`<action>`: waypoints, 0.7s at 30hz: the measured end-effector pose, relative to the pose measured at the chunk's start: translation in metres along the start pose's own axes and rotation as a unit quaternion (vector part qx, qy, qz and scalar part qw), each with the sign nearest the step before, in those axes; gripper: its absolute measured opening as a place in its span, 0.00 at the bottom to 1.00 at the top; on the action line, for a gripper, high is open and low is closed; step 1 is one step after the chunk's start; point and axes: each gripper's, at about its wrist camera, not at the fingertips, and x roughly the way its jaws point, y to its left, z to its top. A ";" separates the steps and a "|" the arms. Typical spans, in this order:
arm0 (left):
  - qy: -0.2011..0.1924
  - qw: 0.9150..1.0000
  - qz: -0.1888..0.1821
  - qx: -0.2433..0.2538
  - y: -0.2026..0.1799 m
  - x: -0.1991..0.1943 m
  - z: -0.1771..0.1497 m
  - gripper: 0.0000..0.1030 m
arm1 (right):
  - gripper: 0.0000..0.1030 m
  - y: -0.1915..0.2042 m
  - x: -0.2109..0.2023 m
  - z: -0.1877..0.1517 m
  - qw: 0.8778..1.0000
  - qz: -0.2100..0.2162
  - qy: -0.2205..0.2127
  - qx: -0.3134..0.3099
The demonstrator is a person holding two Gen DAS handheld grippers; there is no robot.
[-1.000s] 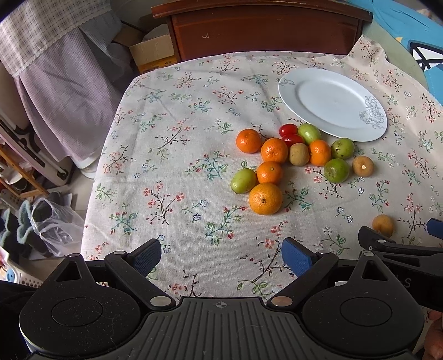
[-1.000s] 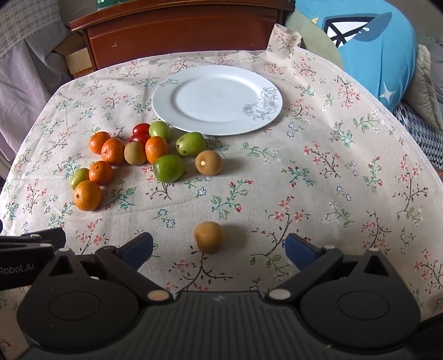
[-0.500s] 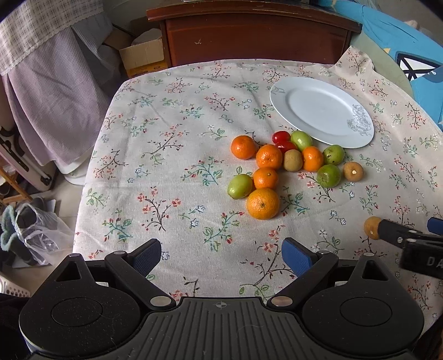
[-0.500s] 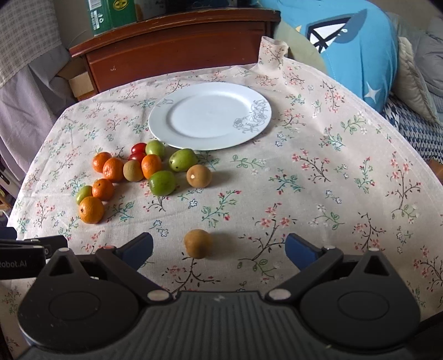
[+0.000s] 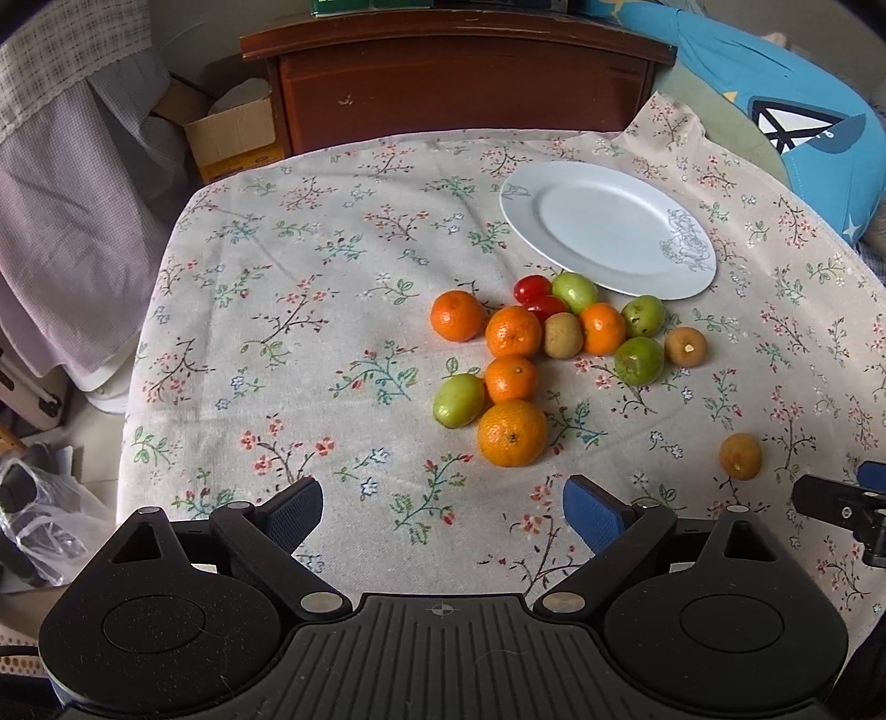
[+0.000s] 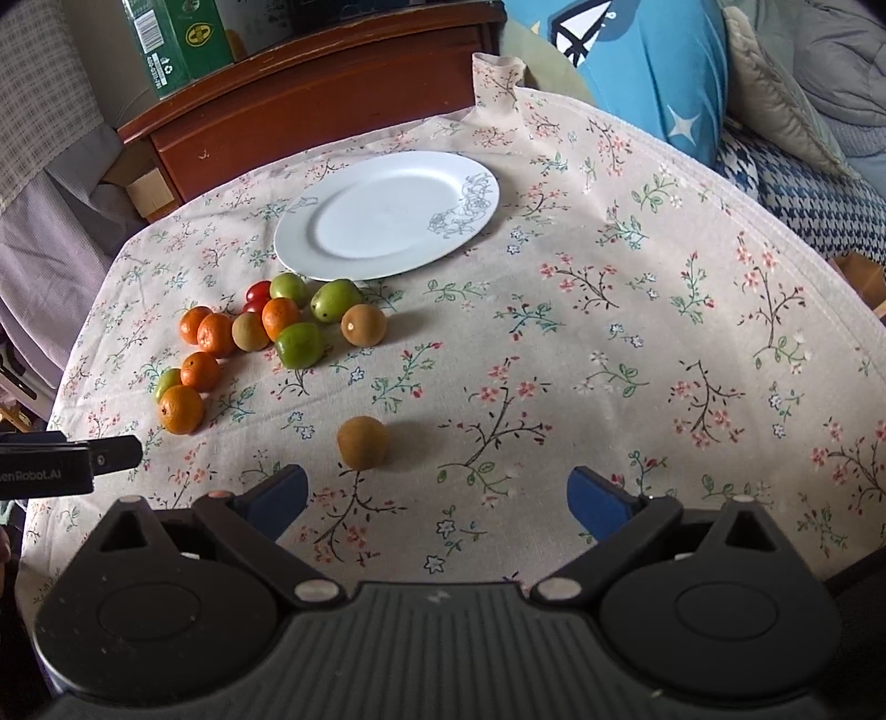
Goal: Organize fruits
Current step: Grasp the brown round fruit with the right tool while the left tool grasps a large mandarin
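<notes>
A cluster of fruit lies on the floral cloth: oranges, green fruits, two red tomatoes and brown fruits. A white plate sits empty just behind them. One brown fruit lies apart, nearer me, also seen as the lone brown fruit. My right gripper hovers just short of it. Its jaws are closing but stand wide with nothing between them, and the fruit is ahead of the left finger. My left gripper is open and holds nothing, in front of the nearest orange.
A dark wooden cabinet stands behind the table, with a cardboard box and hanging cloth at the left. A blue cushion lies at the right. A green carton sits on the cabinet. Bare cloth stretches right of the plate.
The left wrist view has tipped up, showing more of the cabinet. The right gripper has rolled and shifted, so the lone brown fruit now sits left of centre ahead of it.
</notes>
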 end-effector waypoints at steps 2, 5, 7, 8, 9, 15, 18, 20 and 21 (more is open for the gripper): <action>-0.012 1.000 -0.008 -0.002 -0.001 0.001 0.001 0.92 | 0.88 0.002 0.003 -0.001 1.000 -0.002 -0.003 -0.003; -0.019 1.000 0.011 0.002 -0.003 0.004 0.002 0.92 | 0.79 0.007 0.007 -0.001 1.000 -0.003 -0.011 -0.012; -0.013 1.000 0.004 -0.011 0.000 0.006 0.003 0.91 | 0.76 0.012 0.011 0.000 1.000 0.000 -0.016 -0.022; -0.011 1.000 -0.003 -0.018 0.001 0.006 0.003 0.91 | 0.73 0.014 0.014 0.001 0.999 0.005 -0.018 -0.029; -0.012 1.000 -0.007 -0.022 0.002 0.006 0.004 0.91 | 0.68 0.017 0.016 0.001 0.999 0.009 -0.019 -0.034; -0.020 0.999 -0.025 -0.025 -0.001 0.009 0.005 0.90 | 0.47 0.025 0.029 0.001 0.999 0.023 -0.009 -0.046; -0.027 0.999 -0.028 -0.016 -0.005 0.011 0.004 0.88 | 0.42 0.024 0.032 0.001 0.999 0.023 -0.011 -0.037; -0.032 0.999 -0.036 -0.010 -0.008 0.013 0.005 0.82 | 0.41 0.024 0.034 0.001 0.999 0.022 -0.011 -0.034; -0.033 0.999 -0.040 -0.009 -0.010 0.014 0.005 0.80 | 0.40 0.024 0.034 0.001 0.999 0.023 -0.010 -0.034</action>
